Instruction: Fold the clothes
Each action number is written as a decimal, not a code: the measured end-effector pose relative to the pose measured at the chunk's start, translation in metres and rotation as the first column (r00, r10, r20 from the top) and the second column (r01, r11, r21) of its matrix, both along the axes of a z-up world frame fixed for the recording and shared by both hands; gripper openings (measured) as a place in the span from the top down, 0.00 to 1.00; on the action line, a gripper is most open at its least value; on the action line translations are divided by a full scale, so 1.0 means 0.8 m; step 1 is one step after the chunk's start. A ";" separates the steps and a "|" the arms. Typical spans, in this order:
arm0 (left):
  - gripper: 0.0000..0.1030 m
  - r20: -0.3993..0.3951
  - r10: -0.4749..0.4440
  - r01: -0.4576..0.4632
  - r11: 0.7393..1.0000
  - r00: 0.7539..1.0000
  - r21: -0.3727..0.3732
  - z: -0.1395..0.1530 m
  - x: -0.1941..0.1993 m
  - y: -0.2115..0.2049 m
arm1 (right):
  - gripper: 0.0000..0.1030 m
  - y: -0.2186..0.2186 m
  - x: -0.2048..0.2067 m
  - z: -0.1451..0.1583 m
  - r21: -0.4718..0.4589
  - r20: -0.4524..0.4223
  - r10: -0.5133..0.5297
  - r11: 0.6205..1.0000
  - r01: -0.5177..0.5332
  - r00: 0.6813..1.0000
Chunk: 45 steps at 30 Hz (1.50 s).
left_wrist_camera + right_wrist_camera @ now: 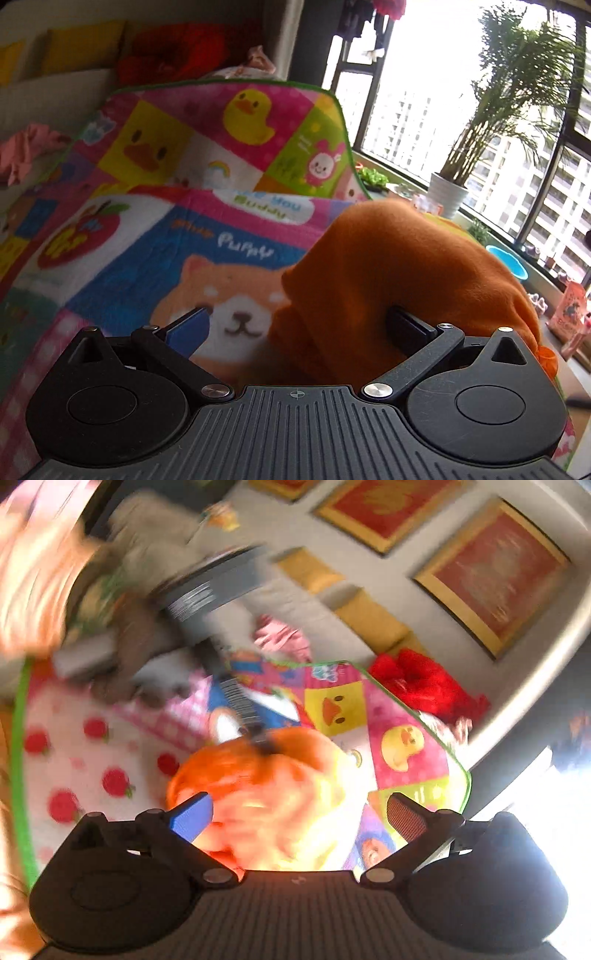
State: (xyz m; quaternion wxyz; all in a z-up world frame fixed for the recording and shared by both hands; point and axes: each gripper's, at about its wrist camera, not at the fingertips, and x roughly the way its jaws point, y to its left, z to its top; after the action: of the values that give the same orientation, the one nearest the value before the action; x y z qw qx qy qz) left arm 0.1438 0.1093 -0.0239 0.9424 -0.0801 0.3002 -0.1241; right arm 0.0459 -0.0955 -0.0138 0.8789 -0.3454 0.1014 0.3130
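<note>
Orange fleece garment point(399, 280), bunched in a soft lump on the blanket point(155, 155); in the left view it sits at 3 o'clock. Looks light, floppy, slightly grippy, not fragile. Will sag and unroll if lifted by one point, so best hold is likely a hem edge or corner, pinched through both layers. Left claw point(295, 328) is spread wide, its right finger point(406, 328) pressed against or tucked under the cloth, not pinching it. Right claw point(299, 819) also wide, nothing held; garment below it at 12 o'clock, view blurred. Containers: white planter point(447, 192) at 2 o'clock holds a palm point(517, 85); blue bowl point(511, 262) at 3 o'clock, contents can't tell.
</note>
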 end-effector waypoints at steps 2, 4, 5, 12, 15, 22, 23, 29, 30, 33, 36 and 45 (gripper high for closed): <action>0.00 -0.018 0.009 -0.010 0.999 1.000 -0.043 -0.005 0.000 0.005 | 0.00 -0.024 0.017 0.019 0.166 -0.109 -0.023 0.985 0.041 0.994; 0.00 -0.027 0.012 -0.014 0.997 1.000 -0.071 -0.006 0.002 0.006 | 0.00 -0.046 0.041 0.026 0.290 -0.207 -0.073 0.948 0.133 0.976; 0.00 -0.027 0.011 -0.013 0.997 1.000 -0.077 -0.005 0.003 0.005 | 0.00 -0.053 0.051 0.026 0.321 -0.242 -0.116 0.927 0.192 0.963; 0.00 -0.019 -0.002 0.000 0.993 1.000 -0.116 0.012 0.005 -0.005 | 0.00 -0.036 0.112 -0.063 0.169 -0.310 -0.369 0.885 0.433 0.876; 0.00 -0.032 -0.071 0.064 0.980 0.997 -0.186 0.016 -0.002 -0.012 | 0.00 -0.043 0.109 -0.070 0.208 -0.319 -0.368 0.872 0.443 0.874; 0.00 -0.102 -0.169 0.141 0.960 0.980 -0.241 -0.007 -0.005 -0.045 | 0.00 -0.084 0.118 -0.080 0.331 -0.445 -0.311 0.814 0.477 0.840; 0.00 -0.104 -0.171 0.141 0.959 0.980 -0.246 -0.007 -0.004 -0.048 | 0.00 -0.086 0.122 -0.080 0.334 -0.451 -0.310 0.811 0.480 0.837; 0.00 -0.087 -0.114 0.098 0.981 0.990 -0.169 -0.003 0.003 -0.046 | 0.00 -0.071 0.107 -0.079 0.331 -0.502 -0.336 0.777 0.535 0.797; 0.00 -0.092 -0.104 0.088 0.983 0.990 -0.162 -0.004 0.006 -0.042 | 0.00 -0.065 0.102 -0.078 0.327 -0.503 -0.335 0.779 0.534 0.797; 0.00 -0.092 -0.086 0.070 0.985 0.992 -0.160 -0.008 0.010 -0.031 | 0.00 -0.039 0.089 -0.076 0.309 -0.475 -0.335 0.802 0.511 0.814; 0.00 -0.084 -0.063 0.049 0.986 0.994 -0.158 -0.005 0.007 -0.019 | 0.00 -0.028 0.091 -0.072 0.304 -0.470 -0.312 0.821 0.483 0.826; 0.00 -0.034 0.000 -0.006 0.983 0.999 -0.184 0.011 0.004 0.018 | 0.00 -0.064 0.101 -0.014 0.367 -0.441 -0.166 0.864 0.346 0.882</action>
State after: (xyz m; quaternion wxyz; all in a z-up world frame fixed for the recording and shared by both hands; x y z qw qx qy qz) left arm 0.1470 0.1241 -0.0155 0.9258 -0.1692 0.3035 -0.1486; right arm 0.1265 -0.1466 -0.0251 0.9288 -0.0530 0.2499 0.2685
